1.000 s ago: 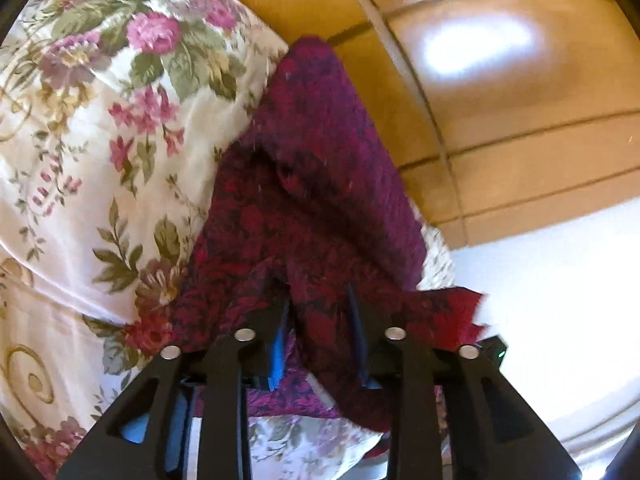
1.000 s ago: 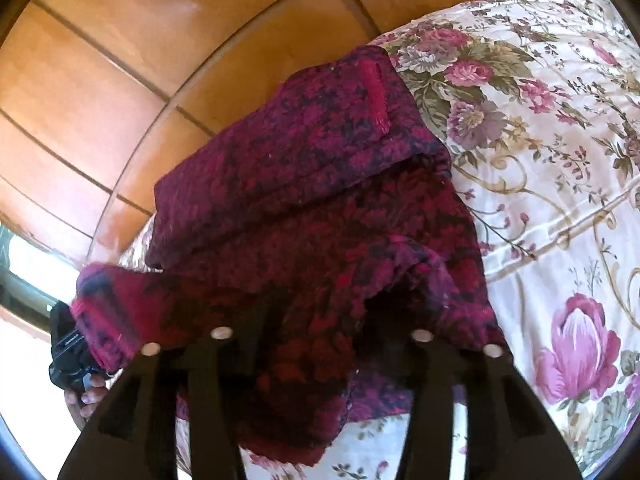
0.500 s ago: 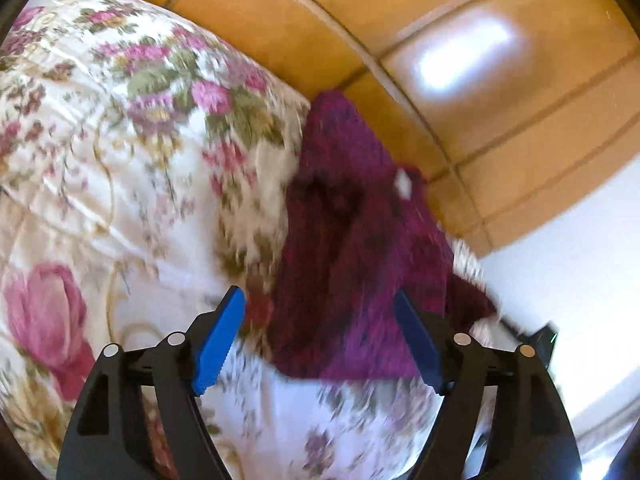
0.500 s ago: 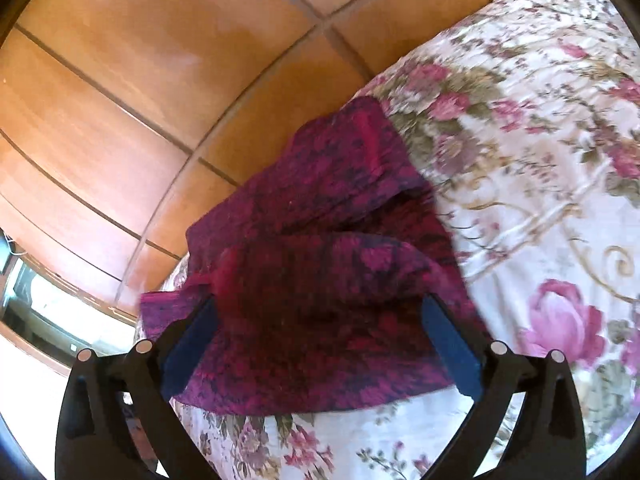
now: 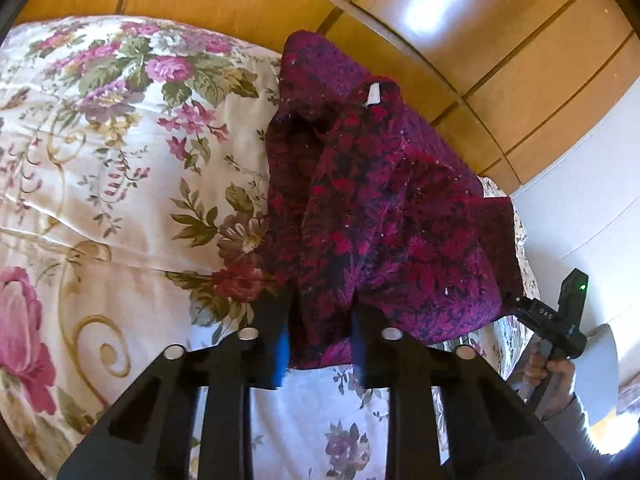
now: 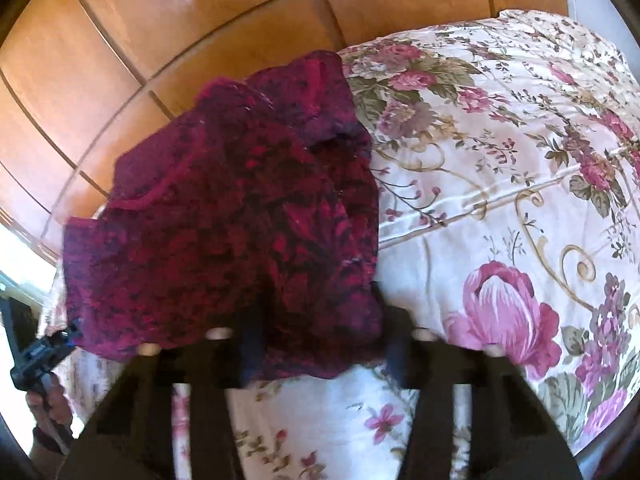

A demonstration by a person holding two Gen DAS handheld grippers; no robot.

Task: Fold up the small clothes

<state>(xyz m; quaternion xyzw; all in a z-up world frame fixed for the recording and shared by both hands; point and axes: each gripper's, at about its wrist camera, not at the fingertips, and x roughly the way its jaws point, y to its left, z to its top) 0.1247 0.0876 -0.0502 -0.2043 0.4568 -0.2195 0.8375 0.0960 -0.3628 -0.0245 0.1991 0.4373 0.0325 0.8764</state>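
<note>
Both the left gripper and right gripper are closing their jaws on the garment's near hem; a shallow bite could slip, spoiling the fold on the bed.

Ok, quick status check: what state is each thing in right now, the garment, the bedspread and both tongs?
Garment: partly folded, bunched, lying at the bedspread's edge near the wood panels.
Label: exposed, facing up.
Bedspread: spread out, lightly creased.
Left tongs: closing, the garment's near edge between the jaws.
Right tongs: closing, a garment fold between the jaws; blurred.
</note>
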